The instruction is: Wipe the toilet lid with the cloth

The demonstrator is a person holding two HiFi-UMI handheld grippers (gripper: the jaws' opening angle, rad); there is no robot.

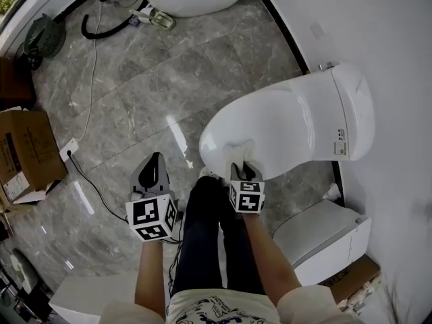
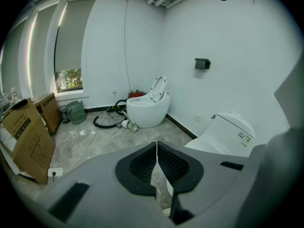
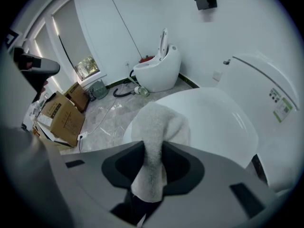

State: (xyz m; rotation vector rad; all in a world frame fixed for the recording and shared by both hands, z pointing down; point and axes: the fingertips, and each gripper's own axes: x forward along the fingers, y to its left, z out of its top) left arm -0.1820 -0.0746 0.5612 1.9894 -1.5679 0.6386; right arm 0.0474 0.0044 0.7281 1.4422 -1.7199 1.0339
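The white toilet with its closed lid point(image 1: 270, 130) stands against the right wall; the lid point(image 3: 213, 122) fills the middle of the right gripper view. My right gripper point(image 1: 241, 169) is shut on a pale folded cloth point(image 3: 154, 137), which rests on the lid's near front edge point(image 1: 237, 155). My left gripper point(image 1: 154, 174) hangs over the floor to the left of the toilet, its jaws closed together with nothing between them point(image 2: 156, 167).
A second white toilet point(image 2: 147, 106) with raised seat stands far off beside a black hose point(image 1: 108, 25). Cardboard boxes point(image 1: 23, 154) and a cable with socket point(image 1: 69, 148) lie at left. A white ceramic piece point(image 1: 324, 238) sits by the near right wall.
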